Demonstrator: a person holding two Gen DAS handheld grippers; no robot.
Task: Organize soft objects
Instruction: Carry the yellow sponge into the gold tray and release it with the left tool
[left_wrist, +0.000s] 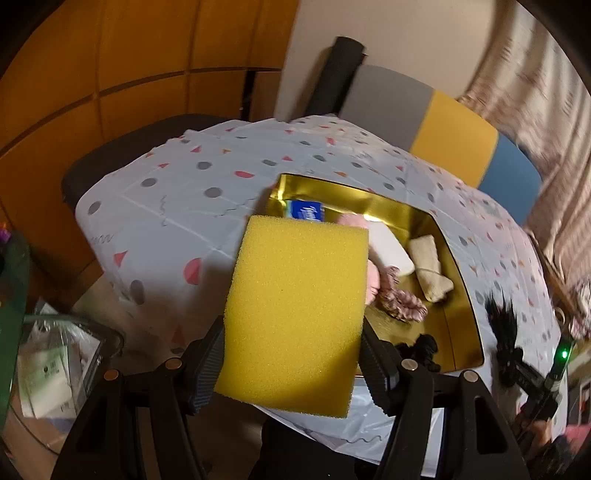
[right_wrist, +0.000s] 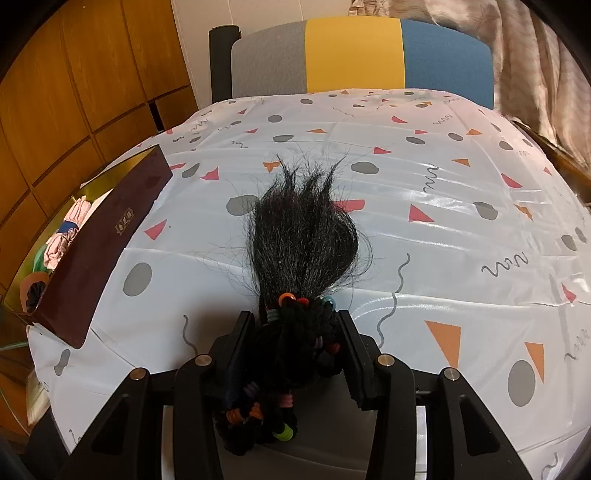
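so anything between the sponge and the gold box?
Nothing visible. The left gripper holds the yellow sponge just over the near-left edge of the open gold box; bare floor shows beside the scrunchie.

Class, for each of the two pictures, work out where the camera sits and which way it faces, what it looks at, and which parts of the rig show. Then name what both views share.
Left wrist: sits on the left gripper, facing forward and down along its fingers at a yellow sponge it grips above a gold-lined box.
Right wrist: sits on the right gripper, facing forward and down at a black hair bundle it grips over the patterned tablecloth.
Shared: tablecloth, box, hair bundle, the grey, yellow and blue chair back.
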